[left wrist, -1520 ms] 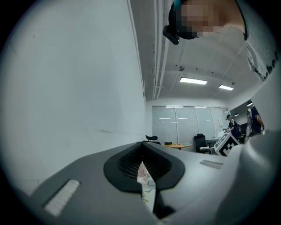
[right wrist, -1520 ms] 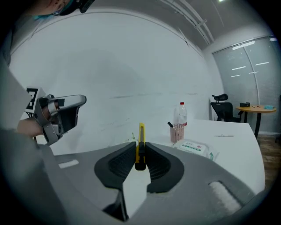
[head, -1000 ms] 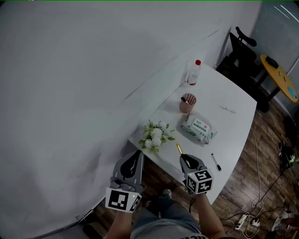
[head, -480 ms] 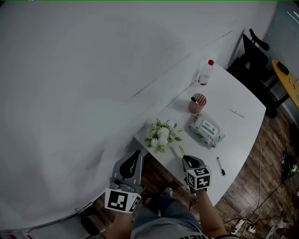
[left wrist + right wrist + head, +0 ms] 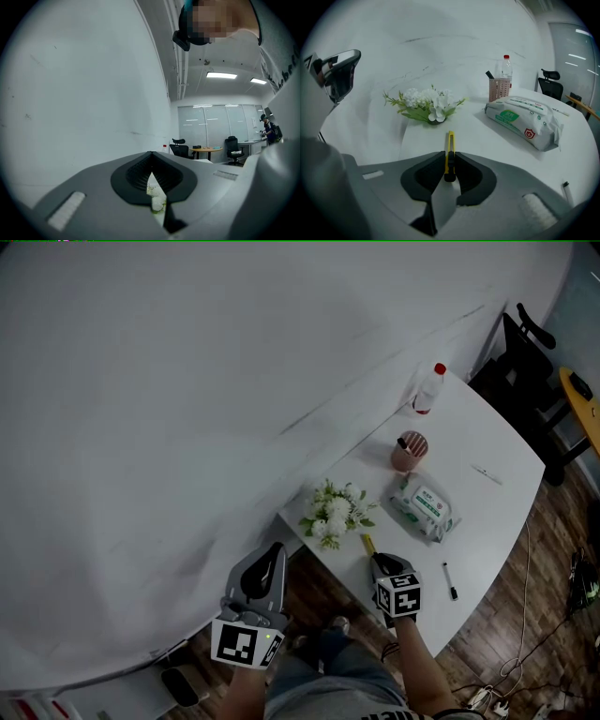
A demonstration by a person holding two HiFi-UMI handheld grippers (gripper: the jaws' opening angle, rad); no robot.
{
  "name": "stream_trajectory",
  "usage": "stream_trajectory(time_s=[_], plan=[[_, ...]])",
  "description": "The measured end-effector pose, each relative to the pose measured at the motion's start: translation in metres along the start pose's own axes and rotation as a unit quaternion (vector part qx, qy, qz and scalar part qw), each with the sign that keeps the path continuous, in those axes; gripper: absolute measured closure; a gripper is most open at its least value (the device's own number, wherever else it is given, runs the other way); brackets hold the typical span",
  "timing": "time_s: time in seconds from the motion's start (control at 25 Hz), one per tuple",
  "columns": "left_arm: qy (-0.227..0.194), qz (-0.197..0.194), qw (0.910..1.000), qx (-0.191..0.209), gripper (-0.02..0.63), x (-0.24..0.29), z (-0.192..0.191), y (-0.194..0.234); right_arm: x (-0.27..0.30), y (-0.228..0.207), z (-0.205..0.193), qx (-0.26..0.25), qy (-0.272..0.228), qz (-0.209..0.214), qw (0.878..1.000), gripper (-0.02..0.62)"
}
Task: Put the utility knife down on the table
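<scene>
The right gripper [image 5: 449, 164] pinches the slim yellow utility knife [image 5: 450, 143] by its black tail, tip pointing forward over the smooth white table [image 5: 487, 145], seemingly to lay it flat on the bare patch. The left gripper [image 5: 151, 164], ribbed pads pressed together on nothing, hangs clear beside the table edge. Beyond lie leafy white flowers [image 5: 426, 105], then a crinkly wipes pack [image 5: 525, 119].

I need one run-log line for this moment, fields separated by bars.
right gripper: shut on yellow utility knife | knife: over white table, near white flowers | left gripper: shut, empty, off table
</scene>
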State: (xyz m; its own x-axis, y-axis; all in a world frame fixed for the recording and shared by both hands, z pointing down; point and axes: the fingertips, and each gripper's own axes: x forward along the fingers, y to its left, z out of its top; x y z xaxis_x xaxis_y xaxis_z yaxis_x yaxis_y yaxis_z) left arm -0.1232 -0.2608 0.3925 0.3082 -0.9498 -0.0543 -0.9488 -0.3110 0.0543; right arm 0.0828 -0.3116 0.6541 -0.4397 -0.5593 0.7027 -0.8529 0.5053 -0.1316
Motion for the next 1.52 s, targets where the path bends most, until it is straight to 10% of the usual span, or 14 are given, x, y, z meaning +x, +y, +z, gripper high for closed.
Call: stream_trajectory(time_s=[0.68,0.96,1.52], plan=[[0.003,-0.003,1.0000,0.005,0.592,-0.003,0.002,0.000,0.003,0.002,0.003,-0.023,0.006,-0.010,1.000,0.496],[0.001,-0.018,0.9998,0.006,0.591,-0.003,0.004,-0.008,-0.020,0.008,0.020,-0.010,-0.055,-0.006,0.998,0.594],[-0.002,-0.069,0.9976,0.007,0.592,-0.008,0.006,-0.031,-0.090,0.028,0.051,0.000,-0.180,-0.017,0.984,0.594]])
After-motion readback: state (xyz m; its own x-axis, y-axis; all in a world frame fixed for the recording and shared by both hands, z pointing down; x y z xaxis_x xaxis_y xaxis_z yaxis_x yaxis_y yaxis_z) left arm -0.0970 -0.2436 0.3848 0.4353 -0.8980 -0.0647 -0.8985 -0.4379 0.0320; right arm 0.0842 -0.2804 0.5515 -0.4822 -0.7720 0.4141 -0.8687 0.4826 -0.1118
